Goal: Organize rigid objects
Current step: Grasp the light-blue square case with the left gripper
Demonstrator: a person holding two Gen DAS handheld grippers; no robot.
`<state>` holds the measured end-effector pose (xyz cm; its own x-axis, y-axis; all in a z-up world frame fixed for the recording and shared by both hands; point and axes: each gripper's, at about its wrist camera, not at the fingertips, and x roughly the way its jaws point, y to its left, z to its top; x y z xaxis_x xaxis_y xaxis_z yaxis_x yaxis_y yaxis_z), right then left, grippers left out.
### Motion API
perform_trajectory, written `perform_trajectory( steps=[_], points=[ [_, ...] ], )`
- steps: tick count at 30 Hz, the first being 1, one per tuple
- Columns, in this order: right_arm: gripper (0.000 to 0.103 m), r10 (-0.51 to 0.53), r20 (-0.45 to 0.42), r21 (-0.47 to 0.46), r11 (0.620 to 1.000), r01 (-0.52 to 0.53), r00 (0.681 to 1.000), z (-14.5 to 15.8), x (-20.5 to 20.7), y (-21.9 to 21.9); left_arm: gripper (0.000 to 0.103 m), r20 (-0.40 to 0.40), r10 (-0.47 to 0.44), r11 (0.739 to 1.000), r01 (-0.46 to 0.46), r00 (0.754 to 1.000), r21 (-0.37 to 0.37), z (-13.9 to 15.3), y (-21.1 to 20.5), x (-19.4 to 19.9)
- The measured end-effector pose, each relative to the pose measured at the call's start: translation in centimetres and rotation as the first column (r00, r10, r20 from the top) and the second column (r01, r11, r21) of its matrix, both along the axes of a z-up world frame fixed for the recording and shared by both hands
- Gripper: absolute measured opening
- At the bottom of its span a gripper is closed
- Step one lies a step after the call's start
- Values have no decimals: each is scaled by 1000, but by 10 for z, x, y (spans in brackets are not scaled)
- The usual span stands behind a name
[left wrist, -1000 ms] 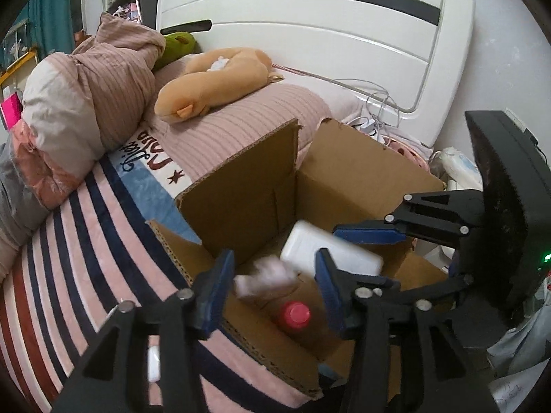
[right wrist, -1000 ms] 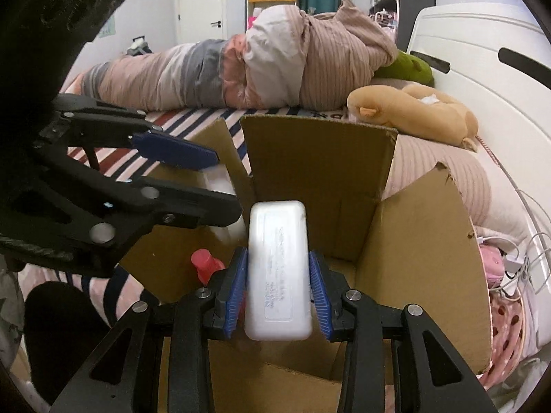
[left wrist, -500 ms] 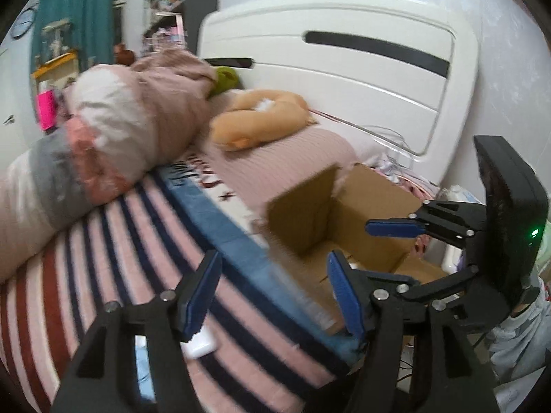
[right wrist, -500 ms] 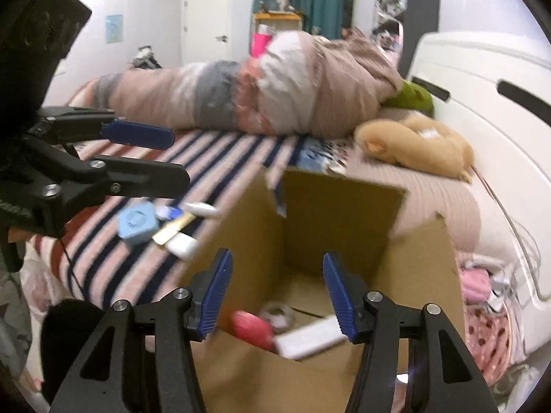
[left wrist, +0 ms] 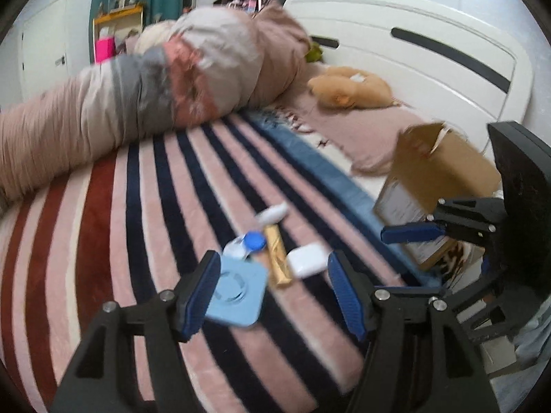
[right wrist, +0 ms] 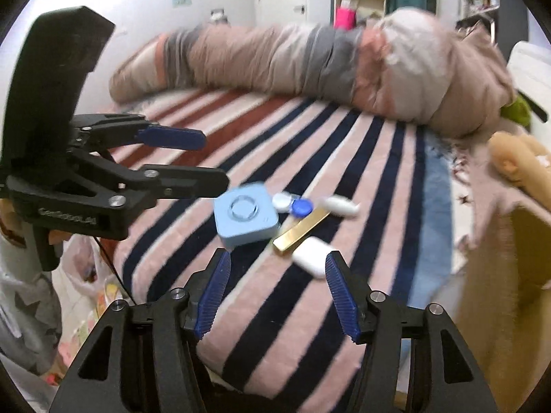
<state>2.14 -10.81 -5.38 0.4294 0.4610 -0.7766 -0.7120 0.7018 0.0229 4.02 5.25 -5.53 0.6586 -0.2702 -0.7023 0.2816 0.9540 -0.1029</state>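
Several small rigid items lie together on the striped bed. A light blue square device (left wrist: 237, 292) (right wrist: 245, 216), a blue-and-white lens case (left wrist: 248, 243) (right wrist: 292, 204), a gold bar (left wrist: 278, 261) (right wrist: 303, 229), a white earbud case (left wrist: 306, 261) (right wrist: 312, 254) and a white oval item (left wrist: 273, 212) (right wrist: 339, 205). My left gripper (left wrist: 272, 289) is open and empty just above them; it also shows in the right wrist view (right wrist: 203, 158). My right gripper (right wrist: 275, 292) is open and empty, near the earbud case. The cardboard box (left wrist: 437, 172) (right wrist: 509, 258) stands at the right.
A rolled pink and grey duvet (left wrist: 155, 79) (right wrist: 327, 58) lies across the far side of the bed. A tan plush toy (left wrist: 351, 87) rests by the white headboard (left wrist: 430, 44). Bags (right wrist: 89, 275) sit on the floor beyond the bed's near edge.
The right gripper let the white box fall into the cardboard box and opened. Both grippers swung left, away from the box, to the pile of small items on the bed.
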Motion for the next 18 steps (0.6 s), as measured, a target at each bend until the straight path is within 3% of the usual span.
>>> perform_trajectory(
  steps=[3,5,10,15,18],
  points=[
    [59,7,-52,-22,1000,-8,999,-27,17,12,62,-33,3,1000,-2,999,10,-32,11,7],
    [59,27,-76,-30,999,-30,997,-39,24,18,71,-50,2,1000,-1,999,11,-51,18,13],
    [60,39,-103,-69,997,-47,994,-63,38,32,79,-108,-1,999,-3,994,-37,-88,26,38],
    [73,72,-116,-90,992,-83,991,-79,41,35,83,-76,-23,998,18,997,-64,-93,26,44],
    [73,81,-103,-100,991,-91,991,-82,41,36,84,-72,-26,999,23,997,-44,-94,23,48]
  ],
)
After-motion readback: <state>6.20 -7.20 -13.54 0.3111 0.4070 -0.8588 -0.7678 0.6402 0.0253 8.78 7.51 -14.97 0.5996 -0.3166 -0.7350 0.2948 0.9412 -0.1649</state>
